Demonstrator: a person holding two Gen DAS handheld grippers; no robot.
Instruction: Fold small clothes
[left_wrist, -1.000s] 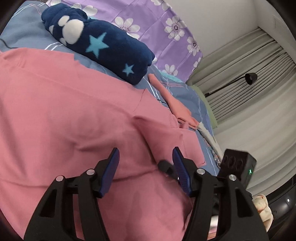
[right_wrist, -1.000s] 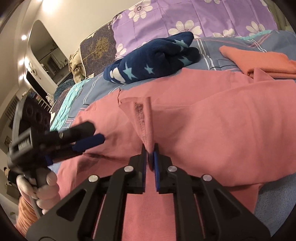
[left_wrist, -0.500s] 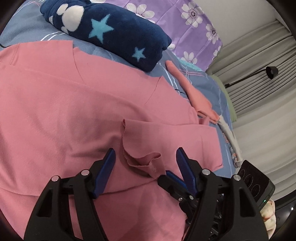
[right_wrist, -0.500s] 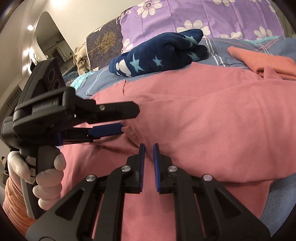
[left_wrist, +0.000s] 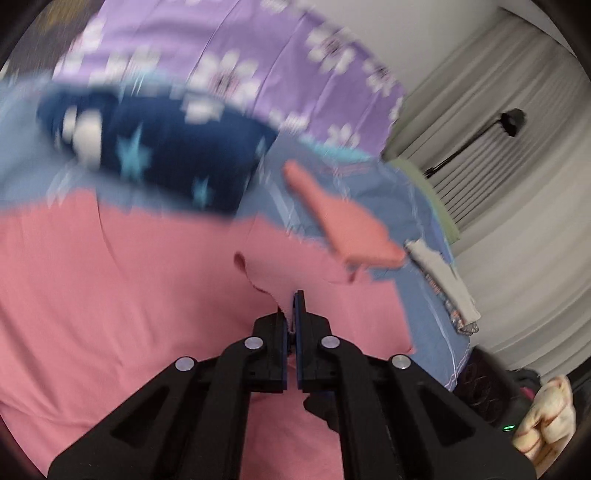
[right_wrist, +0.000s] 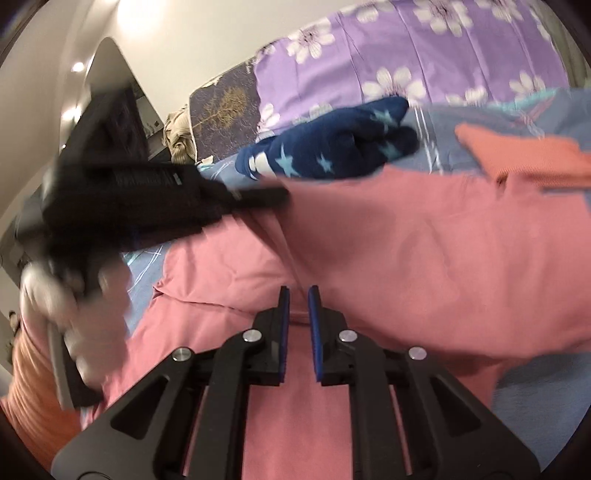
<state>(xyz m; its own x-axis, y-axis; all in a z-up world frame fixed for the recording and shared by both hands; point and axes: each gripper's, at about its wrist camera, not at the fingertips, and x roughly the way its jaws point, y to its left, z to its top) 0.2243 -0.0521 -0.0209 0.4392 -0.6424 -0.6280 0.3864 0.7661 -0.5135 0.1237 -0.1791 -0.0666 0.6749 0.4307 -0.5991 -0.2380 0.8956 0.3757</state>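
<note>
Half a second ago the left gripper (left_wrist: 291, 301) stood wide open around a raised flap of cloth; now its blue-padded jaws have clamped together on that flap, and it has lifted, blurring its own view. The large pink cotton garment (left_wrist: 122, 280) lies spread flat on the blue-grey striped bedsheet (left_wrist: 413, 206), its long axis running left to right across both views, with the pinched edge pulled up into a small peak at the left gripper's tips.

From the right wrist view, the gloved left hand (right_wrist: 55, 295) grips its tool at far left, the tool tilted downward over the garment's left part. In the middle, the right gripper (right_wrist: 298, 295) points down at the cloth, its jaws a narrow slot apart and nothing visibly between them; fabric lies just beyond. Beyond the garment rest a folded navy star-patterned fleece (right_wrist: 332, 147) and, at right, a folded salmon-orange cloth (right_wrist: 524, 155).
</note>
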